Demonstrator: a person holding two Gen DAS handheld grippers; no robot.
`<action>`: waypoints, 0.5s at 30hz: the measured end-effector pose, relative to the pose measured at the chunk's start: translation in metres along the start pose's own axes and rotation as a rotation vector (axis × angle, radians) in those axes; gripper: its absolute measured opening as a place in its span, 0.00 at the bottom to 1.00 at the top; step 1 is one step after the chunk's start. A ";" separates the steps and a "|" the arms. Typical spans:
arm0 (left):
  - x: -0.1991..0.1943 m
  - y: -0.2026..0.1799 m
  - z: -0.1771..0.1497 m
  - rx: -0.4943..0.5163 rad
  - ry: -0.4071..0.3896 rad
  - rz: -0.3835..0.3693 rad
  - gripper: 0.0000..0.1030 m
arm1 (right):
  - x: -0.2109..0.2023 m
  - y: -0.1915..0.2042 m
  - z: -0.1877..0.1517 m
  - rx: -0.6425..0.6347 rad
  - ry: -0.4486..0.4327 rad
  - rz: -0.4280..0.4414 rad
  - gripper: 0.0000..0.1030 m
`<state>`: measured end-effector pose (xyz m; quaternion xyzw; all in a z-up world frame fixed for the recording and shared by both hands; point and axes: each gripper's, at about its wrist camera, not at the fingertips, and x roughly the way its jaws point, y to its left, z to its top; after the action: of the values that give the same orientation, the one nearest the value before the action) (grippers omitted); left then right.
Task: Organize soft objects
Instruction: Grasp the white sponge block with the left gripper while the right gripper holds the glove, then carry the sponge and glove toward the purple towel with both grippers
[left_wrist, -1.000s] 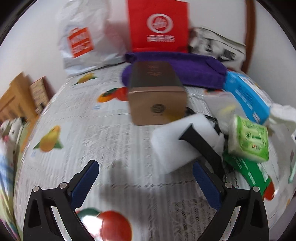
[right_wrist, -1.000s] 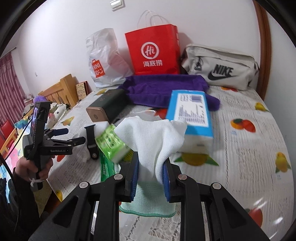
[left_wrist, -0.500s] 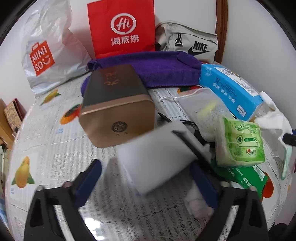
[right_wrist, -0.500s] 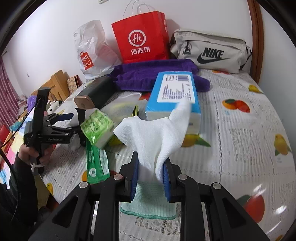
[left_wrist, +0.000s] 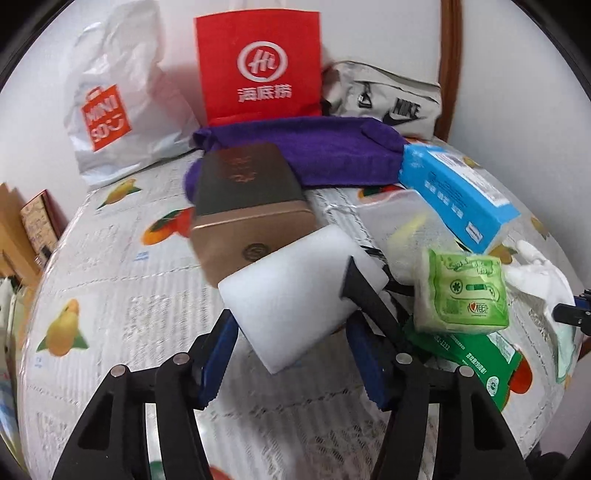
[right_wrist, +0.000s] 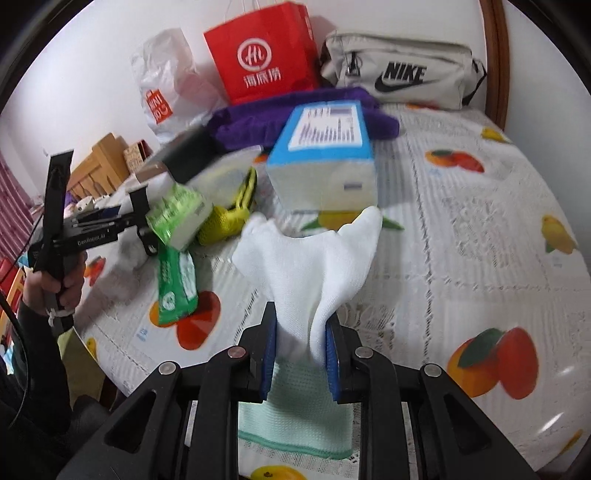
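Note:
My left gripper (left_wrist: 291, 354) has its blue pads on both sides of a white foam block (left_wrist: 295, 291) with a black strap on its right end; the pads look close to or touching it, and I cannot tell if they grip. My right gripper (right_wrist: 300, 360) is shut on a white cloth glove (right_wrist: 314, 258) with a pale green cuff, held above the bed. The glove also shows in the left wrist view (left_wrist: 543, 280). The left gripper (right_wrist: 140, 218) appears at the left of the right wrist view.
On the fruit-print bedspread (right_wrist: 480, 229) lie a gold-brown box (left_wrist: 251, 206), a purple towel (left_wrist: 314, 151), a blue tissue box (right_wrist: 325, 155), green tissue packs (left_wrist: 461, 295), a yellow-green item (right_wrist: 236, 210). Red bag (left_wrist: 258, 62), white Miniso bag (left_wrist: 110, 107) and Nike pouch (right_wrist: 399, 74) stand behind.
My left gripper moved forward and narrowed around the white foam block. My right gripper, still holding the glove, drew back to the right, away from the blue box.

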<state>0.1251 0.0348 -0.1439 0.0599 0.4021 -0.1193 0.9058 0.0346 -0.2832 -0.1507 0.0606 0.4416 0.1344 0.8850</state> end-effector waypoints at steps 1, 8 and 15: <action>-0.002 0.002 0.002 -0.007 -0.003 0.008 0.57 | -0.005 0.001 0.002 -0.005 -0.012 0.000 0.22; -0.027 0.016 0.008 -0.054 -0.023 0.062 0.57 | -0.033 0.004 0.028 -0.032 -0.102 0.013 0.22; -0.043 0.027 0.015 -0.096 -0.022 0.089 0.57 | -0.034 0.003 0.058 -0.032 -0.132 0.006 0.22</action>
<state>0.1152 0.0652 -0.1019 0.0328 0.3943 -0.0601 0.9164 0.0605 -0.2893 -0.0888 0.0564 0.3800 0.1397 0.9126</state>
